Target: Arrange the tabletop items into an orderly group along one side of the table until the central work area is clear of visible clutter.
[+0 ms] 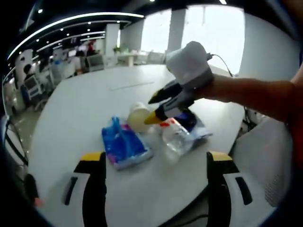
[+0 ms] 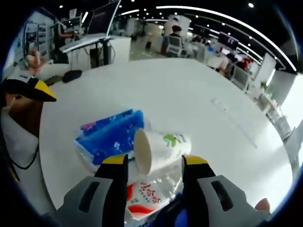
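A white paper cup (image 2: 158, 146) lies on its side on the round white table (image 2: 203, 90). My right gripper (image 2: 155, 161) is open, one jaw on each side of the cup's mouth end. Whether the jaws touch the cup cannot be told. Left of the cup lies a blue tissue pack (image 2: 111, 135). A clear packet with red print (image 2: 149, 196) lies under the right gripper. In the left gripper view, my left gripper (image 1: 156, 158) stands open and empty just before the tissue pack (image 1: 124, 143). Beyond it, the right gripper (image 1: 150, 110), held by a gloved hand, is at the cup (image 1: 137, 117).
A dark blue item (image 1: 188, 119) lies on the clear packet (image 1: 177, 137). A thin strip (image 2: 232, 120) lies further out on the table. A black object (image 2: 72, 75) sits by the far rim. A white chair (image 1: 262, 156) stands at the table's edge. Office desks and people are beyond.
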### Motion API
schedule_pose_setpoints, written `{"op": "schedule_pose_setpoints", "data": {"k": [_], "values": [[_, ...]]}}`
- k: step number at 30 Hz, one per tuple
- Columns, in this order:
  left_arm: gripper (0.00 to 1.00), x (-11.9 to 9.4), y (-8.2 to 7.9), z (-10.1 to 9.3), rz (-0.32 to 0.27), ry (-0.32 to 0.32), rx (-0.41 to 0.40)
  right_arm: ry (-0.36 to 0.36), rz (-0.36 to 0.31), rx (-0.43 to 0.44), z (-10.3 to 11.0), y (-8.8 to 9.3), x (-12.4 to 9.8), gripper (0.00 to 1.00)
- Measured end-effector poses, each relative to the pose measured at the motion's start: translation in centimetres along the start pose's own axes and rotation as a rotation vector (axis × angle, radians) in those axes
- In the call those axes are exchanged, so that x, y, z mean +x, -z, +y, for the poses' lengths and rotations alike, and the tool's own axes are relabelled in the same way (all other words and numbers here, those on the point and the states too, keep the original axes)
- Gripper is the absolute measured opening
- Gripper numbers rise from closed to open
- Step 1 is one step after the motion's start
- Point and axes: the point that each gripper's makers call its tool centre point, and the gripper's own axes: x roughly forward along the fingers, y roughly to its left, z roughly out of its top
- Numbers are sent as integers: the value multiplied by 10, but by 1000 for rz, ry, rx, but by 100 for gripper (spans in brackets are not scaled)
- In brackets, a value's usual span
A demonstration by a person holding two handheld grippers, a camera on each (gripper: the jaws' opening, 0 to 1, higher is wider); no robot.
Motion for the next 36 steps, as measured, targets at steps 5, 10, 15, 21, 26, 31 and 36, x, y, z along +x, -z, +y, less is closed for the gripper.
{"op": "schedule_pose_setpoints", "data": {"k": [5, 10, 15, 21, 26, 31, 36], "values": [[85, 1, 0, 0, 2, 1, -2, -4, 3, 1, -1, 1, 3, 39], [84, 1, 1, -1, 3, 3, -5, -3, 10, 7, -3, 2, 5, 38], [84, 2, 1, -2, 5, 4, -5, -4, 14, 2, -3, 3, 7, 33], [83, 2, 1, -3, 2, 7, -6, 7, 13, -8, -6, 3, 7, 30], [83, 2, 1, -4, 0, 10, -6, 13, 14, -11, -7, 3, 6, 28], [83, 2, 1, -5, 0, 14, -5, 17, 12, -17, -8, 2, 4, 26], [82, 2, 1, -6, 4, 19, -1, 24, 6, -24, -10, -2, 2, 22]]}}
